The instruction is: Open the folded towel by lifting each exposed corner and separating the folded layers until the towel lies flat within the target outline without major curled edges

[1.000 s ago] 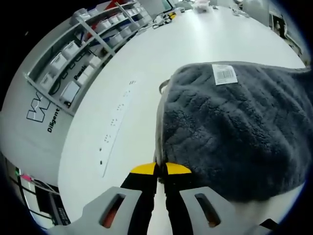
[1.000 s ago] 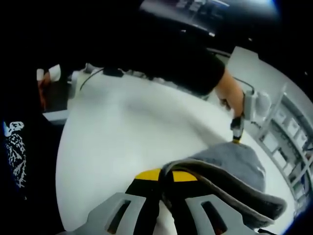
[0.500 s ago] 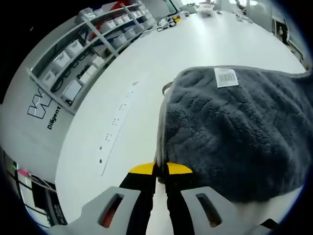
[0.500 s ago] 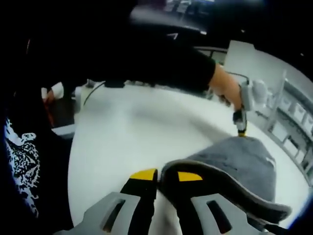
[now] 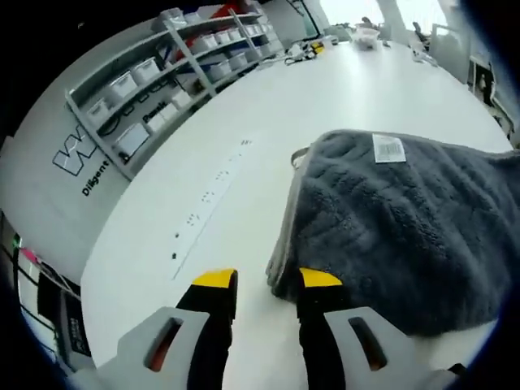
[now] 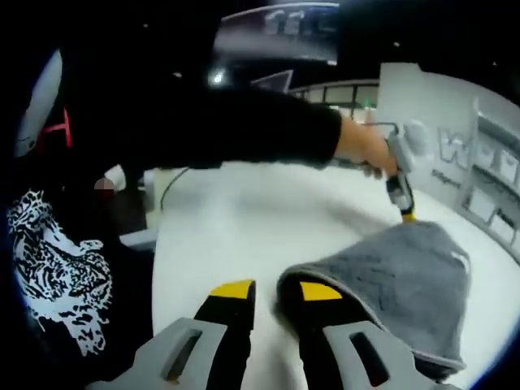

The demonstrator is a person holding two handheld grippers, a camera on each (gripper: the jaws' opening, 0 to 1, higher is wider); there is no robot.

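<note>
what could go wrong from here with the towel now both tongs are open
1. The towel is bunched with its white label facing up, so some folds may remain and the wrong layer could get picked.
2. The left tongs stand open right at the towel's edge; re-closing could pinch several layers together.
3. The right tongs sit at the near corner, which looks rolled under and may stay curled.

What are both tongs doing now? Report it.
Left tongs: open, towel edge between the jaws, not clamped.
Right tongs: open, at the towel corner, holding nothing.
</note>
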